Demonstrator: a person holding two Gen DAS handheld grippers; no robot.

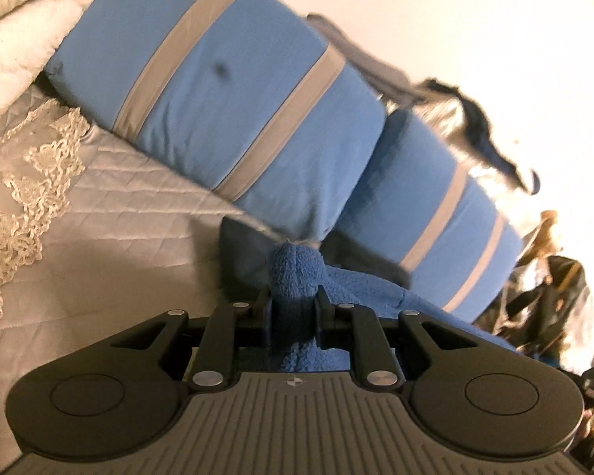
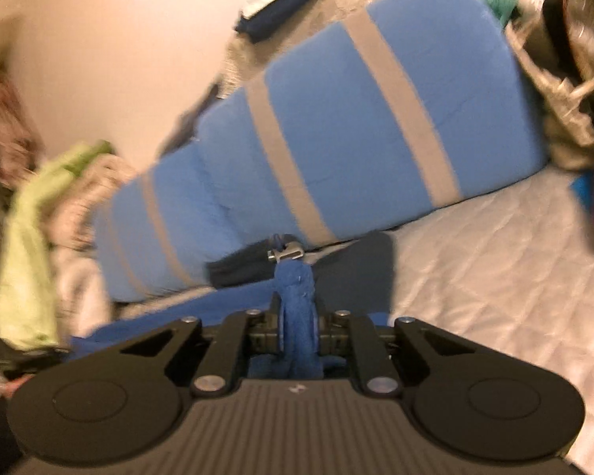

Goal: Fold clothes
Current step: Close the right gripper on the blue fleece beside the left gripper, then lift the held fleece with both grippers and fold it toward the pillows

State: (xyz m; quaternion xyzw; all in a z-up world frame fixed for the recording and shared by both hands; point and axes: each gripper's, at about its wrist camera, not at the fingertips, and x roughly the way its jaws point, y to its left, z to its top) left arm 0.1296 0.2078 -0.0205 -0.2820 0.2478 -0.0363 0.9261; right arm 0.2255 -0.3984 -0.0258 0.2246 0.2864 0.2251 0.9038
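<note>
A fuzzy dark blue garment (image 1: 297, 273) is bunched between the jaws of my left gripper (image 1: 295, 308), which is shut on it; more of the fleece spreads right below the pillows. In the right wrist view the same blue garment (image 2: 295, 289) is pinched in my right gripper (image 2: 297, 328), shut on a fold with a metal zipper pull (image 2: 285, 254) just beyond the fingertips. Both grippers hold the cloth above the quilted bed.
Two blue pillows with grey stripes (image 1: 225, 95) (image 2: 360, 134) lie across the bed behind the garment. A pale quilted bedspread (image 2: 487, 245) with lace trim (image 1: 27, 182) covers the bed. Green cloth (image 2: 27, 229) lies left, dark clutter (image 1: 550, 308) right, and a wall behind.
</note>
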